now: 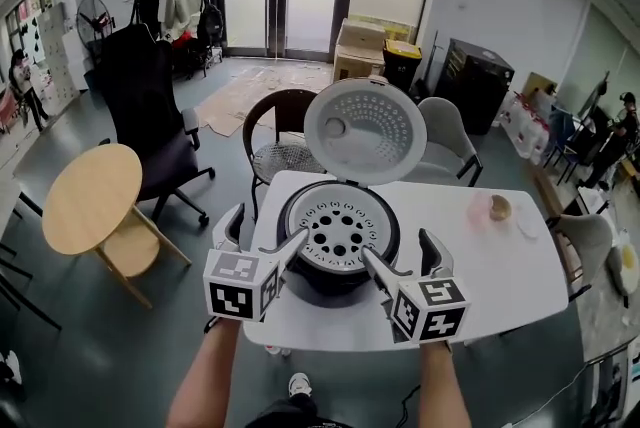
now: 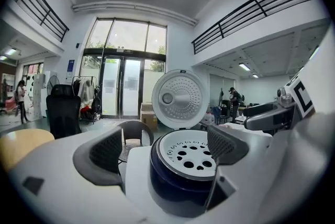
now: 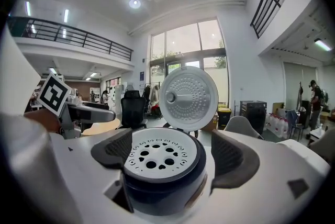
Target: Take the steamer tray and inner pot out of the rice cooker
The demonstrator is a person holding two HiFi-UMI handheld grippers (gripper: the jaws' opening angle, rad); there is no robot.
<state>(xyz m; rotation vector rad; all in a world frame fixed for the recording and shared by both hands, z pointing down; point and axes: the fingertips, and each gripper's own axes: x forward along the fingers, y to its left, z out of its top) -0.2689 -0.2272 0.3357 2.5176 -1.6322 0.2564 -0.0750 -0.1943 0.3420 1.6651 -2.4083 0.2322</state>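
A dark rice cooker [image 1: 340, 271] stands on the white table [image 1: 480, 266] with its lid [image 1: 365, 131] swung upright. The white perforated steamer tray [image 1: 340, 228] sits in its mouth and hides the inner pot. My left gripper [image 1: 262, 236] is open at the cooker's front left, my right gripper [image 1: 402, 256] open at its front right. Neither touches the cooker. In the left gripper view the tray [image 2: 191, 155] shows between the wide jaws of the left gripper [image 2: 165, 147]. In the right gripper view the tray [image 3: 159, 155] lies ahead of the right gripper [image 3: 175, 152], nothing held.
A small pink cup [image 1: 497, 208] and a white disc sit on the table's right part. Chairs [image 1: 285, 131] stand behind the table, a black office chair [image 1: 150, 116] and a round wooden table [image 1: 90, 196] to the left. People stand at the room's edges.
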